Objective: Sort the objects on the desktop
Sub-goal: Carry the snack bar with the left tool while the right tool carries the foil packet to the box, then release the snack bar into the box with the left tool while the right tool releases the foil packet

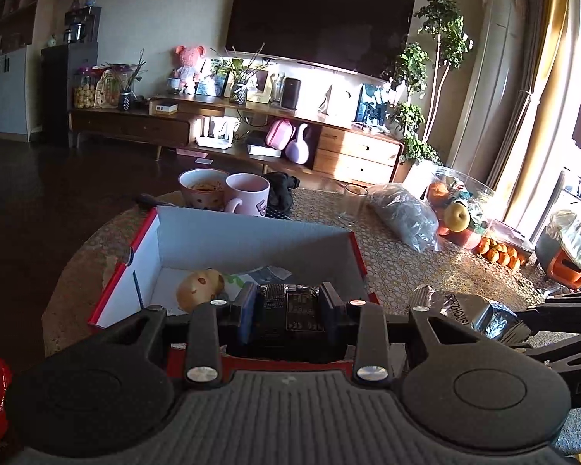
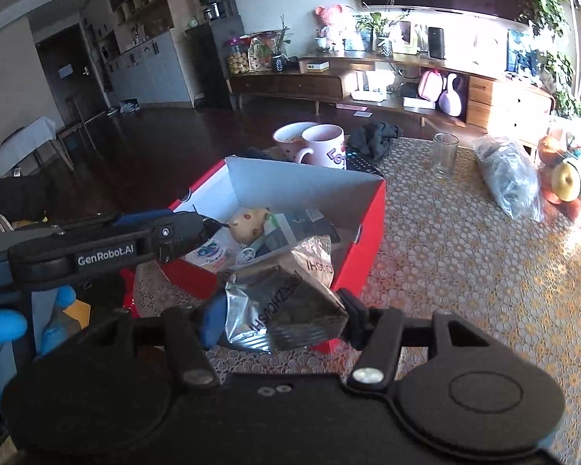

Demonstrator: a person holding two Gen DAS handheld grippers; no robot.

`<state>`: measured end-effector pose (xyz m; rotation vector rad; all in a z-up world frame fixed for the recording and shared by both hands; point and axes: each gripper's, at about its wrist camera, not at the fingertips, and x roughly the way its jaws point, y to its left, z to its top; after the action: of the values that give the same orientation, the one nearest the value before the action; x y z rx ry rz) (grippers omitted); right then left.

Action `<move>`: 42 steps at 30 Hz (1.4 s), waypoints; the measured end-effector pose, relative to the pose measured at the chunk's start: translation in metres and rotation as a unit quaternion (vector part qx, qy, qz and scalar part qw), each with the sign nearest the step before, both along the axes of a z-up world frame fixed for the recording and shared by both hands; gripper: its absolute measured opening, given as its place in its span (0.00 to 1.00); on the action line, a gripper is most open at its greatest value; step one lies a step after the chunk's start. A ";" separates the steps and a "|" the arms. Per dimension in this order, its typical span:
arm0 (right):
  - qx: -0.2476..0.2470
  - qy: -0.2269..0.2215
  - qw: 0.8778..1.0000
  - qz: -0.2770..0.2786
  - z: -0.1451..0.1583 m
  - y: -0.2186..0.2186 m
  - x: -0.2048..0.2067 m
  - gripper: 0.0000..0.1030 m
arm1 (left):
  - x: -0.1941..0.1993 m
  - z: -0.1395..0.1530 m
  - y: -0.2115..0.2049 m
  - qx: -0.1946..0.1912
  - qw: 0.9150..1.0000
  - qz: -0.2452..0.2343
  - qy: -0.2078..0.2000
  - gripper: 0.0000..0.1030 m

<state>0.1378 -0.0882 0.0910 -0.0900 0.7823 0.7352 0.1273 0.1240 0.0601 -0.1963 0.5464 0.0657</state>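
Left gripper (image 1: 288, 308): my jaws are closed to a narrow gap on a small dark packet (image 1: 290, 308), pads pressing both its sides; I hold it out over the near end of the red box (image 1: 110, 288), low over the opening, so a release should land it inside

Right gripper (image 2: 279, 323): about half open and clamped on a silver foil pouch (image 2: 286, 302), crumpled where the pads bite; it hangs over the box's near corner, I judge waiting its turn beside the left load

Red box: open-topped, white inside, on the patterned tablecloth (image 1: 406, 259); a round cream toy with spots (image 1: 199, 286) and some papers and packets already lie in it, so it reads as the collecting place

Not sorted yet: two mugs (image 1: 228, 192) touching each other just behind the box; a dark cloth beside them; an empty glass (image 2: 444, 155), a clear bag of dark stuff (image 2: 509, 182) and bagged fruit further right

Left wrist view only: the dark packet's printed face; the other pouch just as a silver edge at right

Right wrist view only: my left gripper side-on over the box's left wall, a blue-gloved hand (image 2: 4, 329) at the frame's left edge, and more of the box's contents
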 end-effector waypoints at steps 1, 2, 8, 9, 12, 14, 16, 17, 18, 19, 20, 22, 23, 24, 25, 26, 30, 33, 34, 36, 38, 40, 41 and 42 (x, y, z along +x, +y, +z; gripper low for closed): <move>-0.002 -0.001 1.000 0.003 0.000 0.003 0.001 0.57 | 0.002 0.000 0.004 0.001 1.000 0.003 0.000 0.33; -0.003 -0.001 1.000 0.006 0.000 0.006 0.003 0.57 | 0.004 0.000 0.008 0.002 1.000 0.005 0.000 0.33; -0.016 -0.006 1.000 0.017 0.000 0.022 0.017 0.57 | 0.016 0.001 0.026 0.018 1.000 0.009 0.002 0.33; -0.018 -0.007 1.000 0.018 -0.001 0.025 0.019 0.57 | 0.019 0.000 0.029 0.016 1.000 0.009 0.004 0.33; -0.022 -0.010 0.999 0.024 -0.003 0.032 0.026 0.57 | 0.029 -0.004 0.038 0.021 1.000 0.011 0.008 0.33; -0.030 -0.012 0.999 0.028 -0.006 0.039 0.030 0.57 | 0.035 -0.007 0.044 0.022 1.000 0.013 0.012 0.33; -0.039 -0.014 0.999 0.035 -0.009 0.046 0.034 0.57 | 0.042 -0.010 0.049 0.024 0.999 0.015 0.016 0.33; -0.042 -0.014 0.998 0.038 -0.010 0.050 0.036 0.57 | 0.045 -0.011 0.051 0.028 0.999 0.017 0.019 0.33; -0.043 -0.014 0.998 0.040 -0.011 0.053 0.039 0.57 | 0.049 -0.013 0.054 0.030 0.999 0.019 0.022 0.33; -0.044 -0.013 0.998 0.041 -0.012 0.056 0.041 0.57 | 0.053 -0.014 0.057 0.028 0.999 0.019 0.024 0.33; -0.044 -0.013 0.998 0.041 -0.013 0.059 0.044 0.57 | 0.056 -0.015 0.060 0.029 0.999 0.022 0.027 0.33; -0.043 -0.012 0.998 0.042 -0.015 0.064 0.050 0.57 | 0.064 -0.018 0.064 0.034 0.999 0.026 0.032 0.33; -0.043 -0.011 0.998 0.043 -0.016 0.066 0.053 0.57 | 0.068 -0.019 0.066 0.035 0.998 0.027 0.033 0.33; -0.043 -0.009 0.998 0.044 -0.017 0.068 0.055 0.57 | 0.072 -0.020 0.068 0.038 0.998 0.028 0.037 0.33; -0.043 -0.008 0.998 0.045 -0.018 0.071 0.058 0.57 | 0.076 -0.022 0.070 0.041 0.998 0.029 0.040 0.33; -0.044 -0.007 0.998 0.047 -0.020 0.072 0.060 0.57 | 0.080 -0.024 0.071 0.044 0.998 0.031 0.044 0.33; -0.057 -0.001 0.997 0.046 -0.028 0.079 0.069 0.57 | 0.098 -0.032 0.078 0.049 0.996 0.031 0.062 0.33; -0.063 0.008 0.997 0.045 -0.036 0.084 0.075 0.57 | 0.109 -0.038 0.079 0.050 0.996 0.028 0.073 0.33; -0.064 0.010 0.997 0.045 -0.038 0.085 0.076 0.57 | 0.113 -0.040 0.079 0.052 0.995 0.026 0.076 0.33; -0.066 0.016 0.997 0.046 -0.043 0.086 0.080 0.57 | 0.119 -0.043 0.077 0.058 0.995 0.023 0.080 0.33; -0.066 0.019 0.996 0.049 -0.046 0.088 0.084 0.57 | 0.124 -0.045 0.076 0.063 0.994 0.021 0.085 0.33; -0.065 0.021 0.996 0.055 -0.049 0.090 0.087 0.57 | 0.130 -0.049 0.077 0.060 0.994 0.023 0.091 0.33; -0.065 0.023 0.996 0.057 -0.051 0.092 0.088 0.57 | 0.133 -0.051 0.078 0.059 0.994 0.024 0.094 0.33; -0.066 0.024 0.996 0.060 -0.052 0.093 0.089 0.57 | 0.136 -0.053 0.080 0.058 0.993 0.025 0.099 0.33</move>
<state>0.2268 0.0048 0.0386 -0.2411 0.8761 0.8004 0.2635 0.2042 0.0069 -0.0910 0.7331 0.1669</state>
